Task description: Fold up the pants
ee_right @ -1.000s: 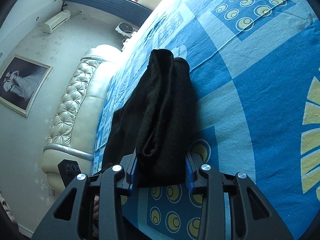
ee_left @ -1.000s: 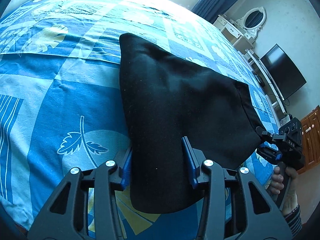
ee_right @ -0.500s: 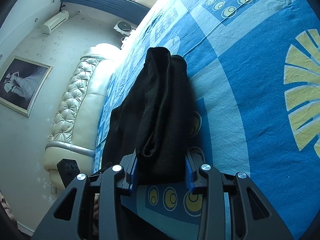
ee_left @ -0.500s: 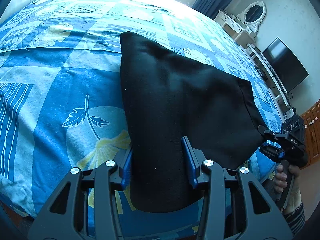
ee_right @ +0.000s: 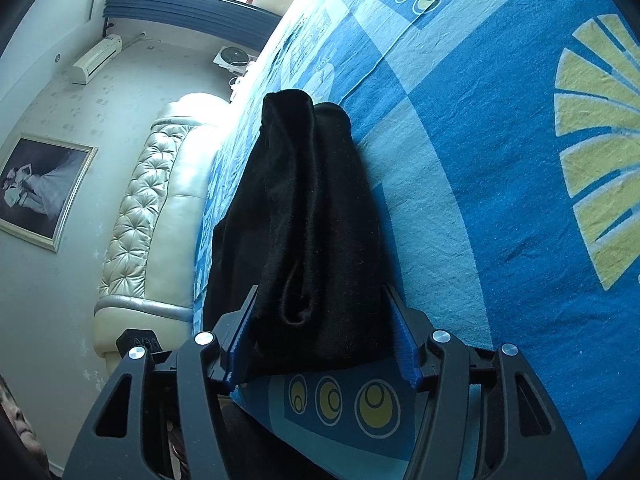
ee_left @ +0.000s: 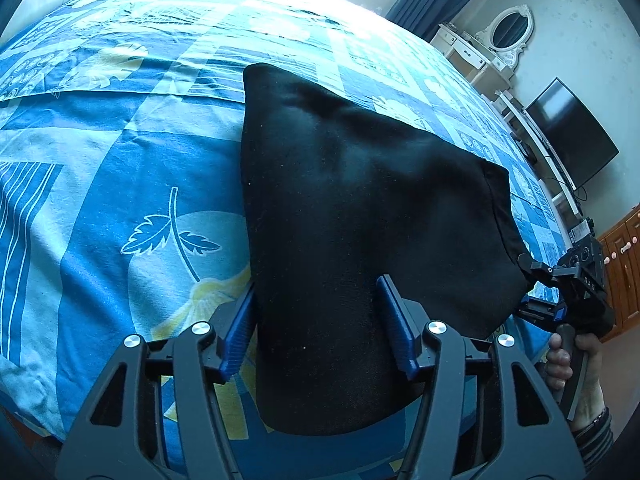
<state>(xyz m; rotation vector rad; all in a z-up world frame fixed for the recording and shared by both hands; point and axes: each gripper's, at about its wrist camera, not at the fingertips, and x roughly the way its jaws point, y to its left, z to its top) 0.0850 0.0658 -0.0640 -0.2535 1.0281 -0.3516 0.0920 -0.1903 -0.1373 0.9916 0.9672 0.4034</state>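
Left tongs: the two blue pads are squeezed onto a thick bunch of the black pants. The cloth fills the gap between them.
Right tongs: also squeezed onto the pants, on a rolled edge of the cloth. In the left view these tongs sit at 3 o'clock, and a hand holds their handle.
Pants: they are lifted at the near end by both tongs. The far end rests on the bed, up at 12 o'clock. They look already folded at least once, because the cloth lies in layers.
How the pants feel: I think they are soft, floppy and light. They sag between the two tongs. They will not break. The layers could slide apart if the hold is only on one layer.
Where to hold: at the two near corners, pinching all the layers together, as the tongs do now.
Bed: a blue sheet with yellow leaves and rings. It runs out from the tongs toward 12 o'clock.
Farther out: a padded headboard at 9 o'clock in the right view, and a dark TV at 2 o'clock in the left view.
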